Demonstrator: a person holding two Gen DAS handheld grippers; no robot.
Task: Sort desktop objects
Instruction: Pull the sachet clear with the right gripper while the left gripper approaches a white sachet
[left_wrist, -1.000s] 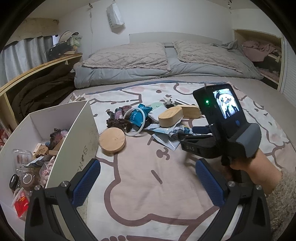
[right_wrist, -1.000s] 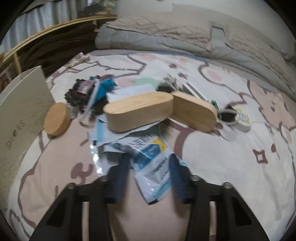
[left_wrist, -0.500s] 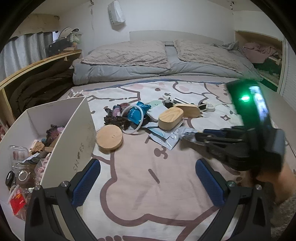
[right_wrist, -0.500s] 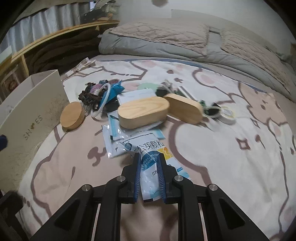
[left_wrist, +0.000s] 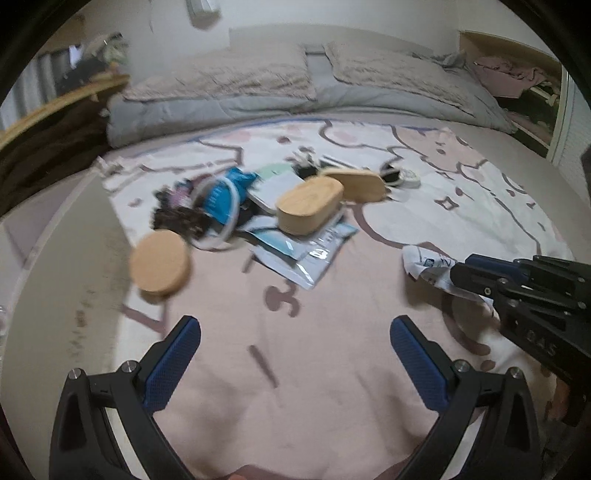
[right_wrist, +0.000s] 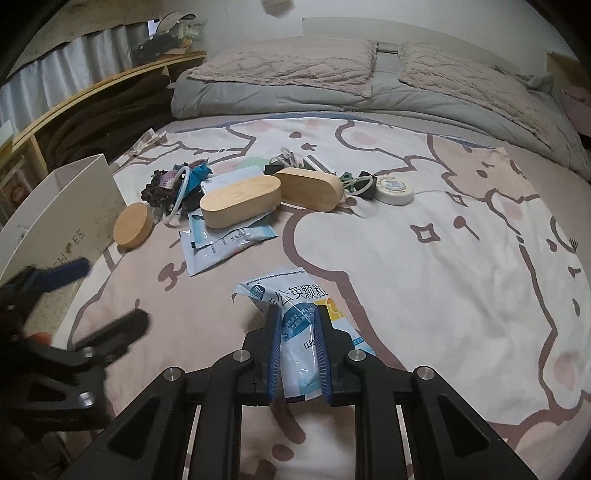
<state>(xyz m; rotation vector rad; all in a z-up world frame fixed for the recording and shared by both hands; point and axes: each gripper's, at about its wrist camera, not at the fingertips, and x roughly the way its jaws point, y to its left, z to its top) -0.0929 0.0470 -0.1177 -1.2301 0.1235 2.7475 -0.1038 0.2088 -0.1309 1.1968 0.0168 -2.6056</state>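
My right gripper (right_wrist: 298, 345) is clenched on a medicine sachet (right_wrist: 295, 325), which sits squeezed between its two blue pads and juts forward over the pink cartoon blanket (right_wrist: 443, 280). From my left wrist view I see the sachet (left_wrist: 430, 267) at the right, near but apart from the pile. It is a crinkled white and pale-blue packet with printed characters and a yellow patch on one corner. My left gripper (left_wrist: 295, 354) is released, jaws wide apart above bare blanket, holding nothing. In the pile I count two oval wooden boxes, one in front (right_wrist: 240, 201) and one behind (right_wrist: 312, 188), touching each other; one round wooden lid (right_wrist: 133, 227); one white ring (right_wrist: 179, 197); one round white tin (right_wrist: 394, 190). At least two more flat sachets (right_wrist: 221, 243) lie partly under the front box. One white cardboard box (right_wrist: 70, 218) stands left of the pile.
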